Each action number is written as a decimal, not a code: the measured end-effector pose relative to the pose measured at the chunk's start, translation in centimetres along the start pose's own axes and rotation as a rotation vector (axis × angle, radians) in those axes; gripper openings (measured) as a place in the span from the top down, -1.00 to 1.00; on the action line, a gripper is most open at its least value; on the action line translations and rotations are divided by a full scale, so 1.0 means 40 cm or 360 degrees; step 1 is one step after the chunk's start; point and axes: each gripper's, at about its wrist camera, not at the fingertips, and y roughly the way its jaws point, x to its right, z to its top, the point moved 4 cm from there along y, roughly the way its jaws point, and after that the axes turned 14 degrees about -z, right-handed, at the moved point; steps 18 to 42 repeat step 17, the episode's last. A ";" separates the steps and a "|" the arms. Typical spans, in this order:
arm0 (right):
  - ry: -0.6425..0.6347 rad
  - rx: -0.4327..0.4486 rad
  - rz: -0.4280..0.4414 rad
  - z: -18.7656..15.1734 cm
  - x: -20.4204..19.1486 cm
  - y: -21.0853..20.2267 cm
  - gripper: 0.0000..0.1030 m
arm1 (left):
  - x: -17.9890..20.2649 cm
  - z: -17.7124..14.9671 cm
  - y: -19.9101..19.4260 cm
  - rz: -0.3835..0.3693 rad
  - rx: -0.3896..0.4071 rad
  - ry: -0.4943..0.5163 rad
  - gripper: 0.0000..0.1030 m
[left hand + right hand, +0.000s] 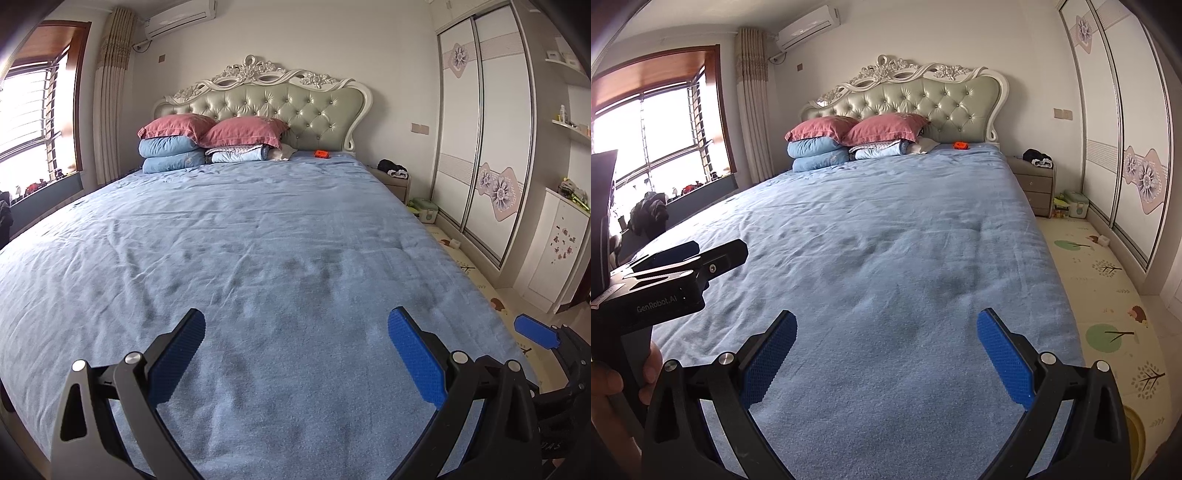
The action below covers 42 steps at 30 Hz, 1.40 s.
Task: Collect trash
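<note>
Blue sheet covers the bed (258, 240), wrinkled and bare across its middle. At the head edge, toward the left corner, two maroon pillows (210, 129) sit on folded blue quilts (170, 155). Both tools hover over the foot edge with fingers spread wide, holding nothing: the left tool (295, 354) and the right tool (886, 354). A small orange object (321, 153), perhaps the trash, lies near the head edge's right corner, well apart from both tools.

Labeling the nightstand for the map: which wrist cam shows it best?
Right wrist: the nightstand shows its top and both drawer fronts. Left wrist gives only a partial, smaller glimpse past the bed corner.
</note>
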 end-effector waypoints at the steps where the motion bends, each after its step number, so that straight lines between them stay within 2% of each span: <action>1: -0.0001 -0.0002 0.0007 0.000 -0.003 0.000 -0.84 | -0.002 0.000 0.001 0.0012 -0.0001 0.0005 -0.92; 8: -0.0026 -0.0010 0.0015 -0.002 -0.019 0.004 -0.84 | -0.016 -0.003 -0.008 0.0034 0.0041 0.0003 -0.92; 12: -0.0034 -0.0016 0.0008 -0.003 -0.021 0.008 -0.84 | -0.021 -0.004 -0.004 0.0065 0.0013 0.0022 -0.92; 17: -0.0037 -0.0041 0.0006 -0.002 -0.025 0.023 -0.84 | -0.032 -0.011 0.009 0.0034 -0.0031 0.0000 -0.92; 42: -0.0037 -0.0041 0.0006 -0.002 -0.025 0.023 -0.84 | -0.032 -0.011 0.009 0.0034 -0.0031 0.0000 -0.92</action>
